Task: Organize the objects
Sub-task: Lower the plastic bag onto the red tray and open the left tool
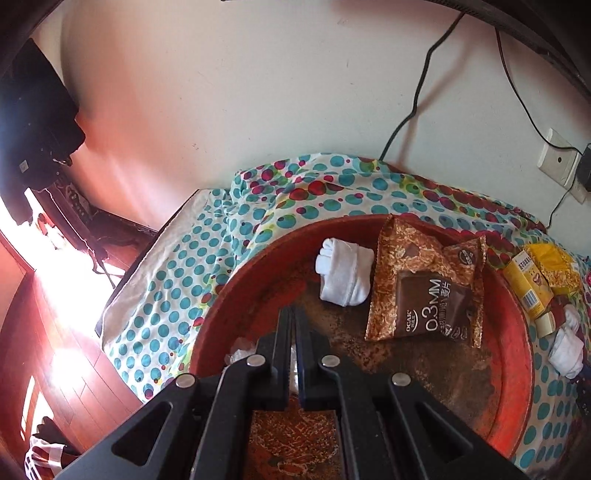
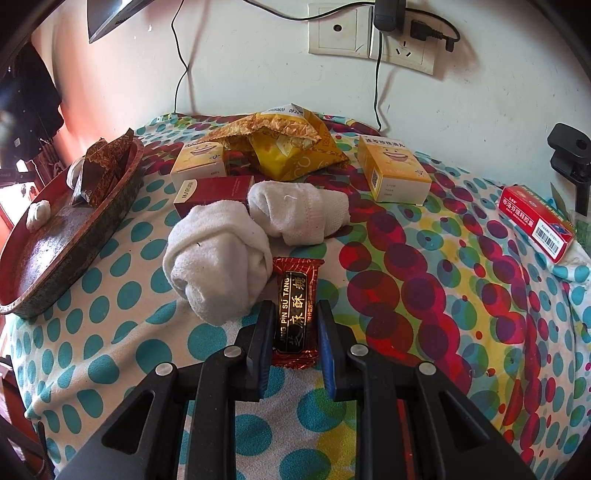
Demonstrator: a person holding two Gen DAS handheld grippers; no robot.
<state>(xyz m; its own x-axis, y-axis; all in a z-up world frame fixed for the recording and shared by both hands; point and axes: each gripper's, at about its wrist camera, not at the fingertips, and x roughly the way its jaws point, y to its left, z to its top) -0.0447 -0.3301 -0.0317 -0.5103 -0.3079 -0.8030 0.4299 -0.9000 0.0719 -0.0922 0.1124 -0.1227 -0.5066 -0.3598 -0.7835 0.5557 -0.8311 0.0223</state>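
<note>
My left gripper (image 1: 294, 314) hangs over the round red tray (image 1: 517, 321) with its fingers nearly together; a bit of clear or white wrapping shows between and beside them, so the hold is unclear. The tray holds a white rolled sock (image 1: 345, 275) and a brown snack packet (image 1: 424, 284). My right gripper (image 2: 294, 314) sits low on the dotted cloth, its fingers on either side of a red candy bar (image 2: 295, 314) without visibly squeezing it. Two white rolled socks (image 2: 218, 258) (image 2: 299, 214) lie just beyond it.
On the dotted cloth (image 2: 424, 295) lie two yellow boxes (image 2: 393, 170) (image 2: 199, 158), a dark red box (image 2: 212, 194), a yellow bag (image 2: 284, 147) and a red medicine box (image 2: 537, 221). The tray (image 2: 74, 236) stands at the left. Wall sockets (image 2: 369, 33) and cables are behind.
</note>
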